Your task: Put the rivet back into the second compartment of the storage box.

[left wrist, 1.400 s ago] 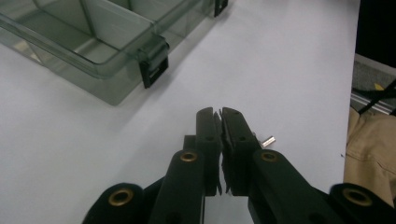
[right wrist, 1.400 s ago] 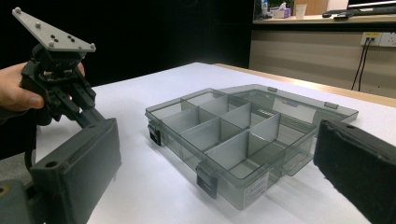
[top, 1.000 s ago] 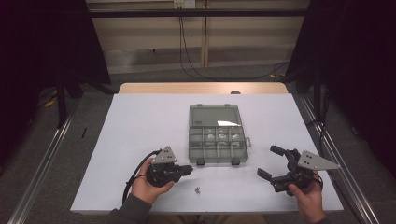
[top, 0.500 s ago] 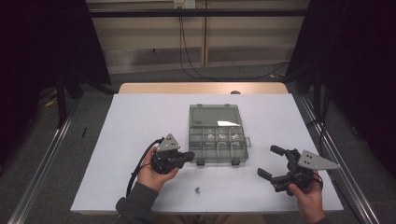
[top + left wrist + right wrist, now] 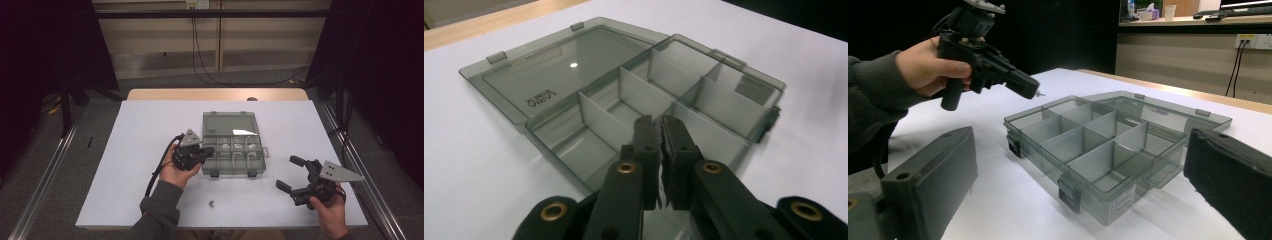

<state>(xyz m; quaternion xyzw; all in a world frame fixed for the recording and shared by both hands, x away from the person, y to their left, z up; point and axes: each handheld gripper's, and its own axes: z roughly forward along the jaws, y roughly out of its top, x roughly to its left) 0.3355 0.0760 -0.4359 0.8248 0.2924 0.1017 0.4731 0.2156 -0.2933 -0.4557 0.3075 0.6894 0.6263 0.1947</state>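
screw (image 5: 1039,93) | tiny, hard to make out, pinched in left gripper (image 5: 200,153) jaws over box (image 5: 235,157) | right gripper (image 5: 295,172) jaws wide apart

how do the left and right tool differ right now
The left tool has its jaws shut and hangs over the left end of the open compartment box. It seems to pinch a tiny screw. The right tool has its jaws wide open with nothing between them, off to the box's right above the table. Both are black and hand-held.
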